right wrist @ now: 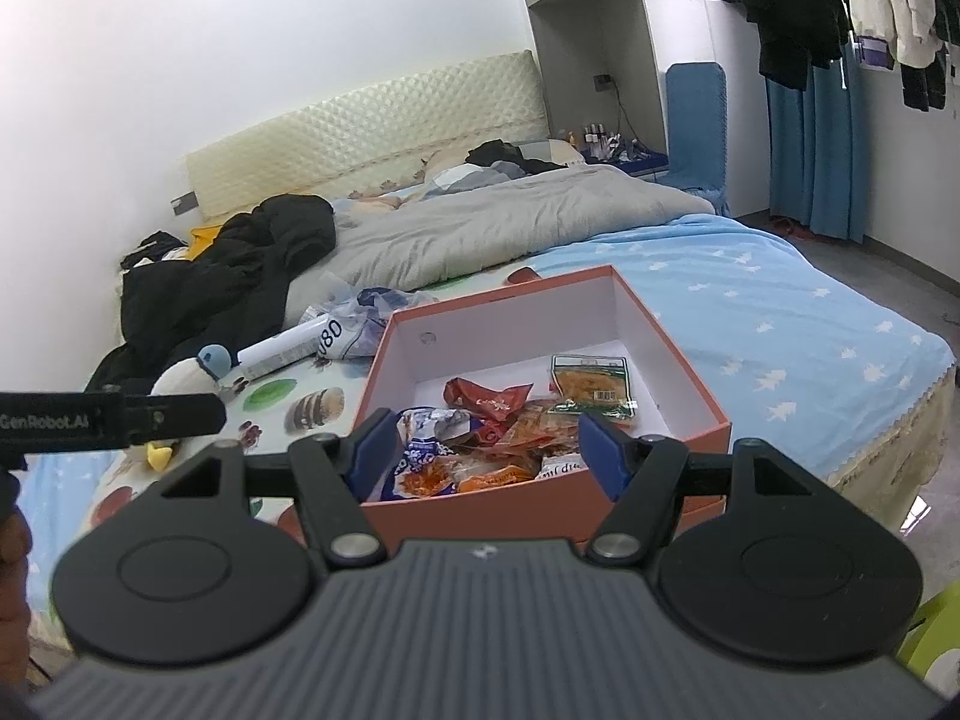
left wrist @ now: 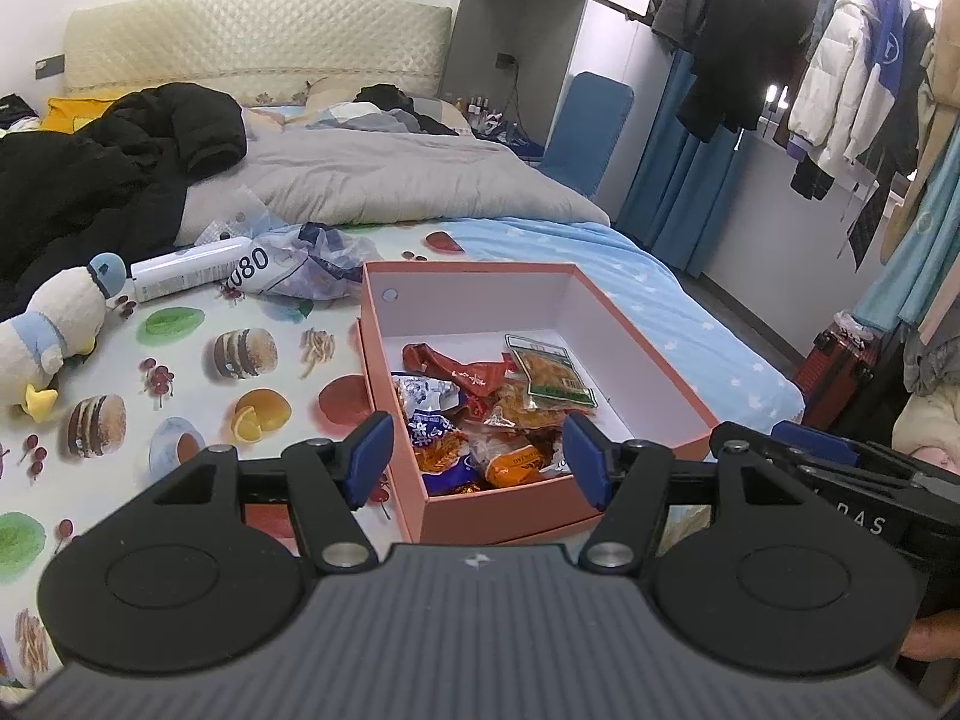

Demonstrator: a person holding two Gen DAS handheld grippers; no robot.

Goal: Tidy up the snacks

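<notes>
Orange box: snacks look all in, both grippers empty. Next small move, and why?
Probably draw both grippers back. The snack packets all lie inside the orange box; none shows on the printed sheet around it, which carries only a plush duck, a white bottle and a crumpled bag. The left gripper and right gripper are open, holding nothing.

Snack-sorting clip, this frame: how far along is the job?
Done: the snack packets lie piled in the pink box on the bed, a green-edged packet on top. No loose snacks show on the printed sheet.

In hand: nothing; the left gripper and right gripper are both open, over the box's near edge.

Left: seemingly little, maybe tidying the pile. No lid is visible.
</notes>
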